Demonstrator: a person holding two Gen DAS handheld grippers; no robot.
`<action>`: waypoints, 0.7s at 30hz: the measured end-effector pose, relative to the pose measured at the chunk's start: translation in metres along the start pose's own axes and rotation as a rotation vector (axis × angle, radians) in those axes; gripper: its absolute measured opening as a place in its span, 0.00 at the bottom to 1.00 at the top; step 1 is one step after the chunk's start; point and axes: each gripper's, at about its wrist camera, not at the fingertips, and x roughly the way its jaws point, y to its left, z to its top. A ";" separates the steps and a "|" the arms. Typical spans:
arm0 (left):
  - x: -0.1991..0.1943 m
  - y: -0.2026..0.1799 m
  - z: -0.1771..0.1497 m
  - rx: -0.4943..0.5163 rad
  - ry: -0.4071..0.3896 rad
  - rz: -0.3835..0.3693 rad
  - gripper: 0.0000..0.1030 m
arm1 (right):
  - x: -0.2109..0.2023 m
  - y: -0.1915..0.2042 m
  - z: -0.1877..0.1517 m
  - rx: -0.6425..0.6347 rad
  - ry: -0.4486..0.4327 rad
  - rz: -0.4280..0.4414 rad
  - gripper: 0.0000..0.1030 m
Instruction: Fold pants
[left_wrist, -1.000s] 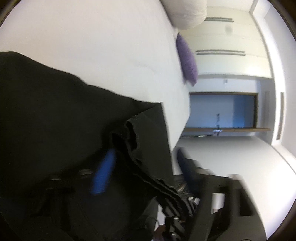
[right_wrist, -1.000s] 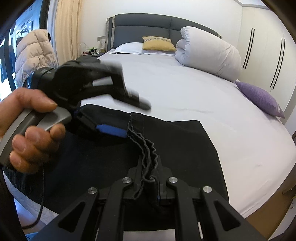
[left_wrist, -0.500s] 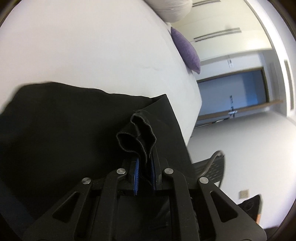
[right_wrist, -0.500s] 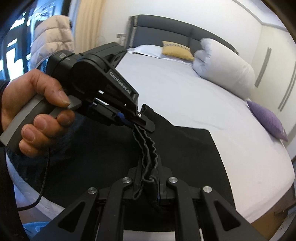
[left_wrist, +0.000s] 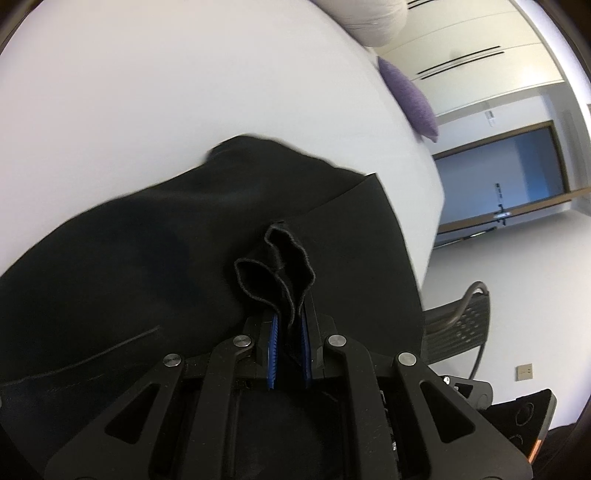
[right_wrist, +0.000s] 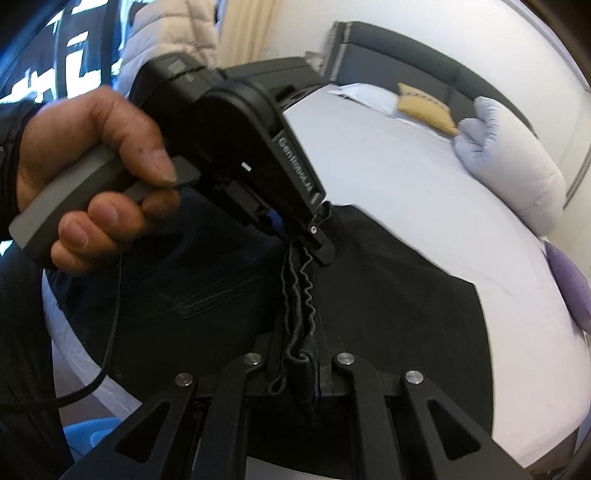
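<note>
Pants (right_wrist: 388, 306): one pair, black, lying on the bed (right_wrist: 388, 173) near its foot edge, partly lifted at one bunched edge.

Fingers, left gripper (left_wrist: 289, 332): blue pads (left_wrist: 273, 343) drawn together and clamped on a ruffled fold of the black cloth, which stands up between them. Fingers, right gripper (right_wrist: 299, 373): likewise pressed together on a gathered, wavy strip of the same edge. In the right wrist view the left gripper sits just beyond the right one, both on the one pleated hem or waistband; which of the two it is cannot be told.

Progress, as a judgement: early to middle. The garment appears already doubled into a broad flat panel, with a stitched pocket line (right_wrist: 218, 295) showing. The pinched edge is off the sheet, so a fold looks to be in hand, not laid. Left to do: carry that edge across, set it down, smooth it, and probably fold once more.

Count:
- grippers, two
- person's hand (right_wrist: 92, 177) on the left gripper's handle, one
- cable (right_wrist: 110, 354) trailing from it, one
- purple cushion (left_wrist: 410, 99), one
- yellow cushion (right_wrist: 424, 107), one
- rolled white duvet (right_wrist: 517, 173), one
- mesh chair (left_wrist: 458, 325) beside the bed, one
- pale padded jacket (right_wrist: 166, 33) by the curtain, one
</note>
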 end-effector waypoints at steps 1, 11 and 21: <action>0.001 0.003 -0.002 -0.005 0.001 0.004 0.08 | 0.004 0.004 -0.001 -0.007 0.012 0.007 0.11; 0.008 0.011 -0.015 0.019 -0.001 0.047 0.11 | 0.014 0.004 -0.010 0.032 0.068 0.071 0.18; -0.031 -0.045 -0.031 0.165 -0.152 0.566 0.15 | -0.027 -0.089 -0.042 0.459 0.057 0.457 0.42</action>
